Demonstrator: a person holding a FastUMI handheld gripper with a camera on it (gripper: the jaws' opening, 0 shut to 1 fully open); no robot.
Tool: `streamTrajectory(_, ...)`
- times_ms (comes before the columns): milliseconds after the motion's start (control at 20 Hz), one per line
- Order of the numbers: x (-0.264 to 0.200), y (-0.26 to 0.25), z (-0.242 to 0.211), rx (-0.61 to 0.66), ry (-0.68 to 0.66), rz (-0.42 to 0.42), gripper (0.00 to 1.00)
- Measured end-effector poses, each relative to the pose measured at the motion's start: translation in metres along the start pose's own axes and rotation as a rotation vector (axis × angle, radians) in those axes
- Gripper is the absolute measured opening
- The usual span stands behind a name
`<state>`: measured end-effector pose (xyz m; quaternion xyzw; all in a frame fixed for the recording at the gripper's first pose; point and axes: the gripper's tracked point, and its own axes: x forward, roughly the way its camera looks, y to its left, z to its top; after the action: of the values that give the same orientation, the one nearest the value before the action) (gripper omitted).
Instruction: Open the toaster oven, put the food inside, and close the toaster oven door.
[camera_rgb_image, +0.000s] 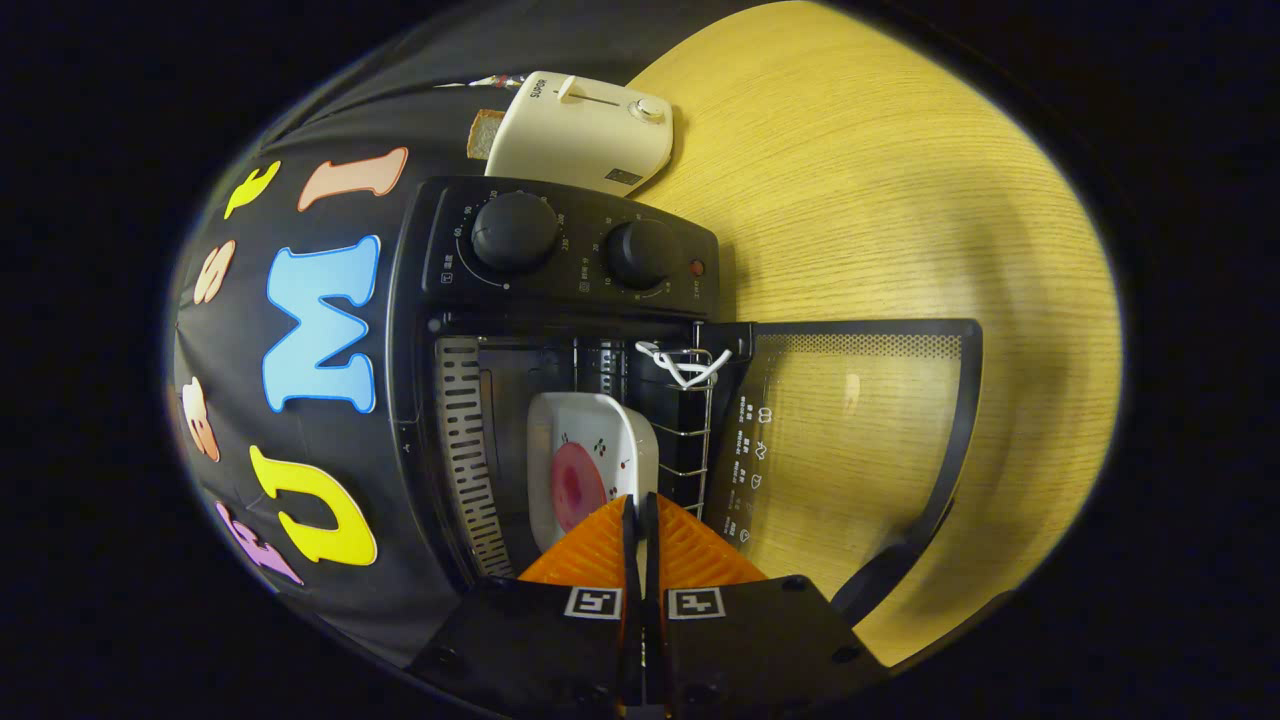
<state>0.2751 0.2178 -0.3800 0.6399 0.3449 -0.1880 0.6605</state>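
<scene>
My gripper (640, 515) has its two ribbed, wedge-shaped fingers (590, 545) pinched almost together, only a thin slit between them, and the near rim of the white square ceramic dish (590, 450) sits right at that slit; I seem to have that edge nipped, though the contact itself is hidden by my own tips. The dish is glossy, with rounded corners and small printed cherries, and carries a flat round pink slice of food (577, 487). It lies inside the cavity of the black metal toaster oven (560, 300), beside the slotted vent panel on one inner wall and a chrome wire rack (690, 420) on the other, which has a white cord (685, 365) knotted to it. The oven's glass door (850, 420) is swung fully open, dark-framed with a dotted border and a bar handle. Two round matte knobs (515, 232) sit on its control panel. Beyond the oven stands a cream plastic pop-up toaster (585, 135) with a slice of bread (484, 133) beside it, near the far edge of the pale wood-grain worktop (880, 200). Black cloth walls the booth.
</scene>
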Motion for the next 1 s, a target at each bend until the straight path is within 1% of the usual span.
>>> streamTrajectory(300, 0.010, 0.004, -0.007, 0.027, -0.016, 0.018, 0.03)
streamTrajectory(400, 0.007, 0.010, -0.010, 0.022, -0.012, 0.053, 0.09)
streamTrajectory(450, 0.007, 0.014, -0.018, 0.020, -0.009, 0.065, 0.10)
streamTrajectory(500, 0.003, 0.018, -0.014, 0.014, -0.008, 0.088, 0.11)
streamTrajectory(600, -0.004, 0.028, -0.020, -0.017, 0.009, 0.133, 0.37)
streamTrajectory(750, -0.018, 0.030, -0.024, -0.088, 0.032, 0.145, 0.98)
streamTrajectory(900, -0.037, 0.027, -0.031, -0.166, 0.055, 0.149, 0.97)
streamTrajectory(1000, -0.053, 0.026, -0.036, -0.255, 0.074, 0.156, 0.97)
